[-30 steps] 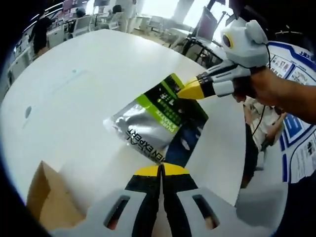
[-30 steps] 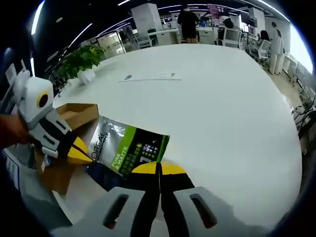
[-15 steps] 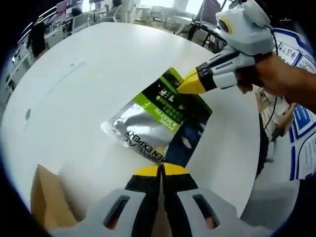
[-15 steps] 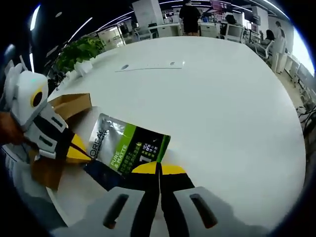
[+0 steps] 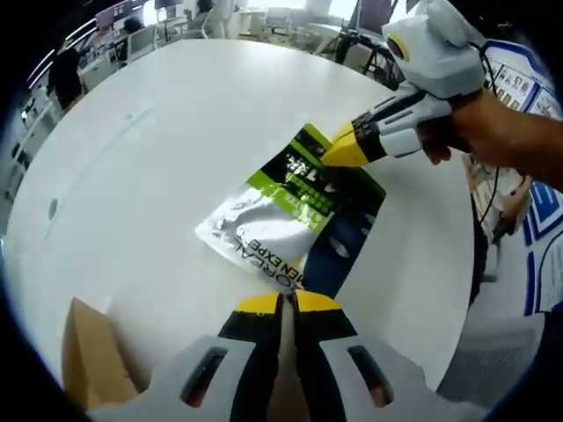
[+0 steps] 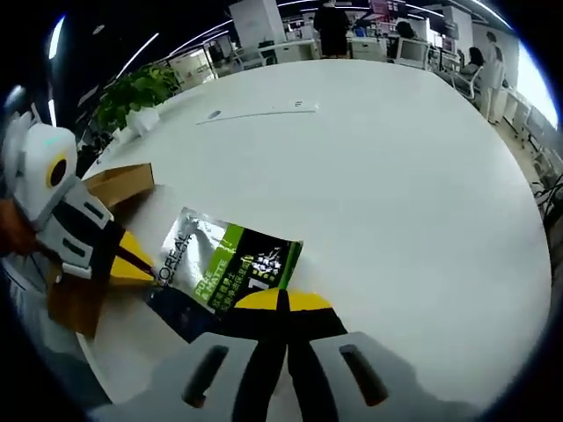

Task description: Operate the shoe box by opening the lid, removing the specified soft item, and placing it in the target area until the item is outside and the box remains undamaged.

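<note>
I've got the pouch (image 5: 295,220) stretched between my 2 grippers, out over the white table (image 5: 149,149). It's a soft silver, green and dark blue sachet with "PURE & MATTE" print, and it sits flat and spread because each end is pinched, which keeps it from folding or swinging.

In the left gripper view, my left gripper (image 5: 288,301) has its yellow tips pressed together on the near dark-blue edge of the pouch, so I call that clamped. The right gripper (image 5: 345,151) comes in from the upper right with a hand (image 5: 493,132) behind it, its yellow tip on the far green corner.

In the right gripper view, the right gripper (image 6: 283,301) has its jaws closed, with the pouch's (image 6: 229,268) green end running under the tips, so I judge it gripping there too. The left gripper (image 6: 132,264) meets the pouch's silver-and-blue end from the left.

The cardboard shoe box (image 6: 101,242) sits just behind the left gripper, near the table edge, brown and open-looking; in the left gripper view a corner of it (image 5: 92,365) shows low on the left. The pouch is fully outside it, and the box looks unharmed.

I can't tell whether the pouch touches the tabletop or hangs just above it. I see no marked target area; bare table lies ahead.
</note>
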